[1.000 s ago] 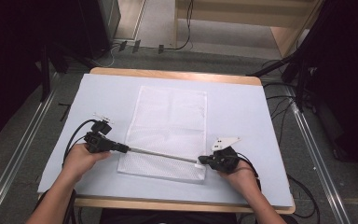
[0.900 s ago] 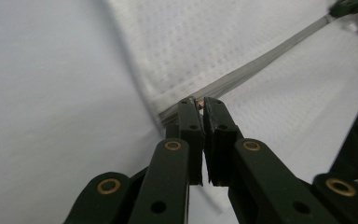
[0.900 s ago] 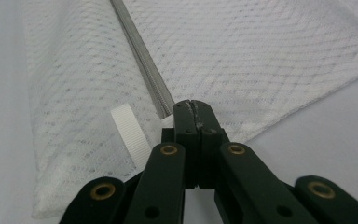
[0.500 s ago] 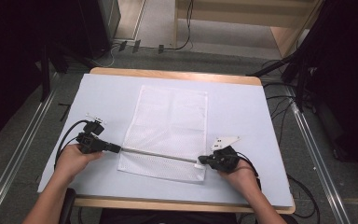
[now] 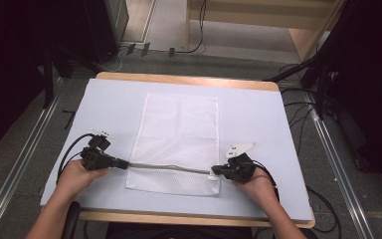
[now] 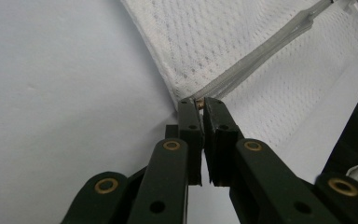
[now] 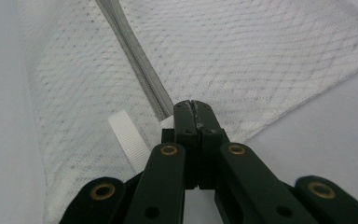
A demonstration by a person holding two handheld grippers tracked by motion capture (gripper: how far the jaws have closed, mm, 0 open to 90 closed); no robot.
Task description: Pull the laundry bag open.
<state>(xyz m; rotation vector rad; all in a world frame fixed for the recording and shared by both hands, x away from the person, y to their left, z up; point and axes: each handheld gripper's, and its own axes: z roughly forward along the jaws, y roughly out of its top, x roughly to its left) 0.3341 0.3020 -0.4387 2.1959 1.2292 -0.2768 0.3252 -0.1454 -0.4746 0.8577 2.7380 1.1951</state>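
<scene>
Left gripper pinches zipper pull at mesh laundry bag edge; right gripper clamps zipper's other end.

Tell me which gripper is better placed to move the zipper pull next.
Probably the left gripper: its tips pinch the pull at the bag's left edge, while the right gripper clamps the zipper's other end, anchoring it.

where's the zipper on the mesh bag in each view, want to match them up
High view: the zipper runs as a grey line across the near part of the mesh bag, from the left gripper to the right gripper.
Left gripper view: it slants from the jaw tips up to the top right.
Right gripper view: it runs from the top edge down to the jaw tips.
Shared landmark: the white mesh around the zipper.
</scene>
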